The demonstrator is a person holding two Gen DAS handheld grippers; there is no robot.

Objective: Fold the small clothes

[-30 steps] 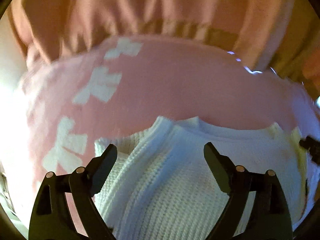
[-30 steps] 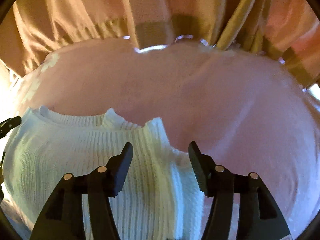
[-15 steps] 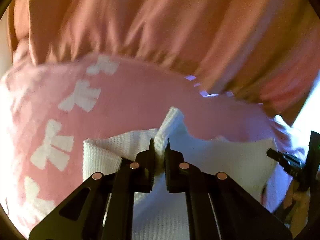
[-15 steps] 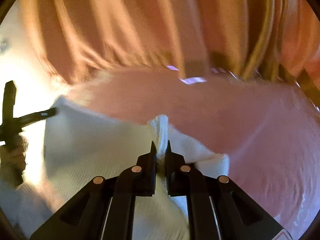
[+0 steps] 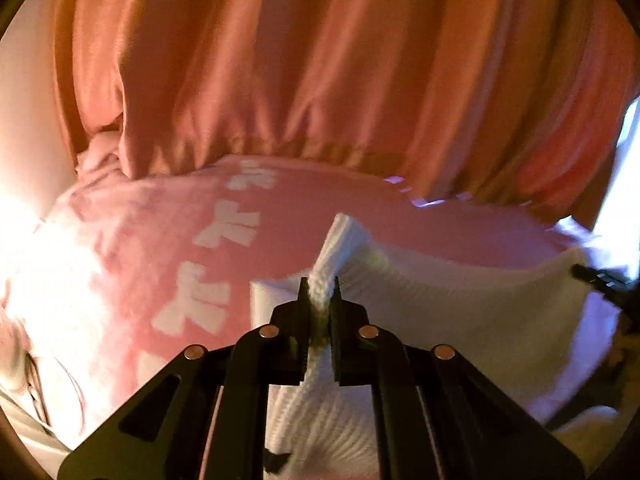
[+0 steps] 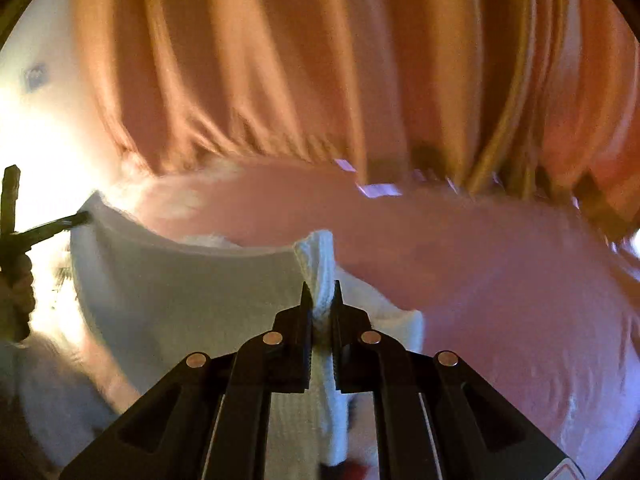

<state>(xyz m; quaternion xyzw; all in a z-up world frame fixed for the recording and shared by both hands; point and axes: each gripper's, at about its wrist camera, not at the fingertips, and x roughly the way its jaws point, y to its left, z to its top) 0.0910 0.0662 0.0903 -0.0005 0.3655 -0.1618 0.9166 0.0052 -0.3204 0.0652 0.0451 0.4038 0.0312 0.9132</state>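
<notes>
White waffle-knit top [image 5: 460, 320] is the thing being handled, a small chunky ribbed garment, and it's pinched at both upper corners. The left gripper [image 5: 319, 292] has its jaws clamped on one bunched-up corner, so the knit pokes up past the tips in a little peak. The right gripper [image 6: 321, 296] has its jaws closed on the other corner the same way, with the rest of the top hanging down and sagging between the two.

No containers anywhere, just soft stuff. The top sits over a fuzzy pink blanket [image 5: 360, 216]; whether the lower part touches it, I can't tell.

The left view shows white bow-shaped prints [image 5: 228, 224] running down the blanket, and the right gripper only as a dark tip at the far edge of the garment. The right view has no bows, just plain pink fleece [image 6: 500, 280], but shows the left gripper [image 6: 48, 228] from the side, with a hand [image 6: 16, 292] wrapped around its handle.

Behind everything hangs an orange satin-looking curtain [image 5: 320, 72] with deep vertical folds, shiny and smooth next to the nubbly knit. Both views are a bit smeared.
</notes>
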